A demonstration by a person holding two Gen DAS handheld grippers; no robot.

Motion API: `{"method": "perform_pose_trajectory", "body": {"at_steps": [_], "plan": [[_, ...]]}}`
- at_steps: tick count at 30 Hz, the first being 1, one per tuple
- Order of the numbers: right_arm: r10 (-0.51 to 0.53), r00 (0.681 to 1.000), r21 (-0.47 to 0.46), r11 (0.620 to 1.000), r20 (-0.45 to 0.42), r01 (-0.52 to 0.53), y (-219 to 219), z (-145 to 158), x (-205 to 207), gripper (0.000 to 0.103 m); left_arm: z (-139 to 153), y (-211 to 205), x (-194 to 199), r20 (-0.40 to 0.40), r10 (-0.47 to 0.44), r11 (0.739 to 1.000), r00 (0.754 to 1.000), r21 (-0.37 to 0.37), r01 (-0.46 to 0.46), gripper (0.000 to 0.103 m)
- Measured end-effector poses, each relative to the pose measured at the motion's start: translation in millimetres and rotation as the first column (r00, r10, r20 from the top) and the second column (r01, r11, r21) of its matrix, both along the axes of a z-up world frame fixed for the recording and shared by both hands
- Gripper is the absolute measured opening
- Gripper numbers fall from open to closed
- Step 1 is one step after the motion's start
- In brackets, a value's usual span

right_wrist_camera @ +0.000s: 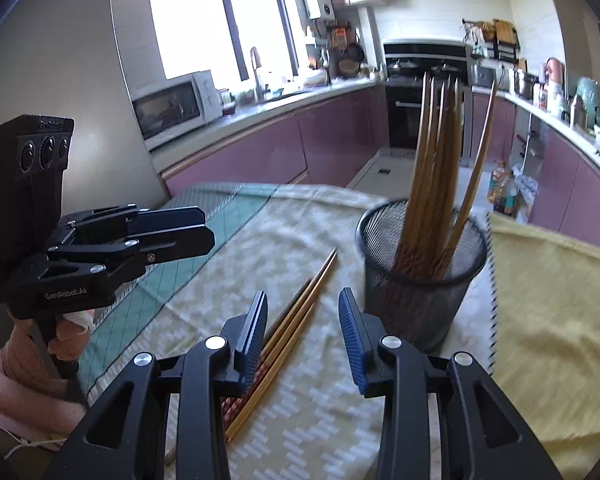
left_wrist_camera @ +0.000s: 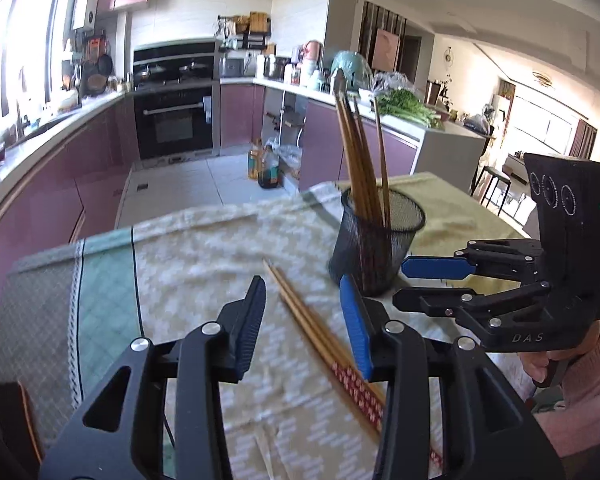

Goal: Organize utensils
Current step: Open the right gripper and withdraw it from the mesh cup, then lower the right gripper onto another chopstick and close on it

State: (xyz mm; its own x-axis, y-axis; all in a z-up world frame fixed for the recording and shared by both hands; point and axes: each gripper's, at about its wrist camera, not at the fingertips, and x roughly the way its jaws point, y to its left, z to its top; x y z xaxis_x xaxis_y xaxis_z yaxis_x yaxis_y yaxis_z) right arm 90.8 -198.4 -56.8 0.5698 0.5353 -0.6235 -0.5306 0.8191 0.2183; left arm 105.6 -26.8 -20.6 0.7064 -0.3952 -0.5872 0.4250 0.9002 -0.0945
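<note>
We hold the left gripper (left_wrist_camera: pixel 304 312) low over the table w/ its jaws partly apart and nothing clamped: the loose chopsticks (left_wrist_camera: pixel 320 336) lie flat on the cloth, running diagonally betw. the blue pads, patterned red ends nearest us, w/o either pad pressing on them. Our right gripper (right_wrist_camera: pixel 303 328) sits just beside it, jaws likewise partly open and empty; in the right wrist view the same chopsticks (right_wrist_camera: pixel 288 328) pass under its left finger, tips aimed toward the holder. Each gripper shows in the other's camera: the right one (left_wrist_camera: pixel 436 280) w/ a pink-sleeved hand (left_wrist_camera: pixel 548 364) on its grip, the left one (right_wrist_camera: pixel 172 236) w/ a hand (right_wrist_camera: pixel 68 336) below it. Just beyond the fingertips stands the black mesh holder (left_wrist_camera: pixel 374 248), upright, w/ a bundle of chopsticks (left_wrist_camera: pixel 360 152) standing in it and fanning out at the top. The table is covered by a pale patterned cloth (left_wrist_camera: pixel 204 240) w/ a green stripe at its left, and a yellow cloth (right_wrist_camera: pixel 552 320) lies right of the holder. Behind: purple kitchen cabinets (left_wrist_camera: pixel 84 172), a black oven (left_wrist_camera: pixel 174 116), a window (right_wrist_camera: pixel 220 12) and a microwave (right_wrist_camera: pixel 172 108). Both views are slightly blurred.
</note>
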Motion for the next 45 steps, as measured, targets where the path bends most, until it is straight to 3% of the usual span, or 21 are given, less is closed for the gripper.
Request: {"method": "perform_pose_trajectory", "body": {"at_steps": [6,16,29,45], "plan": [[0.010,0.996,-0.033,0.999,-0.086,-0.013,14.8,-28.7,-9.7,0.035,-38.9,2.6,-8.9,-0.102,-0.003,1.000,0.995,0.023,0.005,0.040],[0.005,0.992,-0.069,0.998,-0.129,-0.014,20.0,-42.8,-20.1,0.035,-81.3,-6.8,-13.4,-0.224,-0.021,0.999,0.974,0.021,0.026,0.040],[-0.005,0.992,-0.114,0.993,-0.127,-0.009,27.5,-49.1,-20.2,0.034,-87.9,-11.0,-11.2,-0.249,-0.019,0.999,0.968,0.025,0.026,0.040],[-0.038,0.991,-0.153,0.988,-0.125,0.018,22.9,-50.9,-11.0,0.022,-90.4,-23.2,4.2,-0.251,-0.014,0.997,0.968,0.076,0.034,0.039]]}}
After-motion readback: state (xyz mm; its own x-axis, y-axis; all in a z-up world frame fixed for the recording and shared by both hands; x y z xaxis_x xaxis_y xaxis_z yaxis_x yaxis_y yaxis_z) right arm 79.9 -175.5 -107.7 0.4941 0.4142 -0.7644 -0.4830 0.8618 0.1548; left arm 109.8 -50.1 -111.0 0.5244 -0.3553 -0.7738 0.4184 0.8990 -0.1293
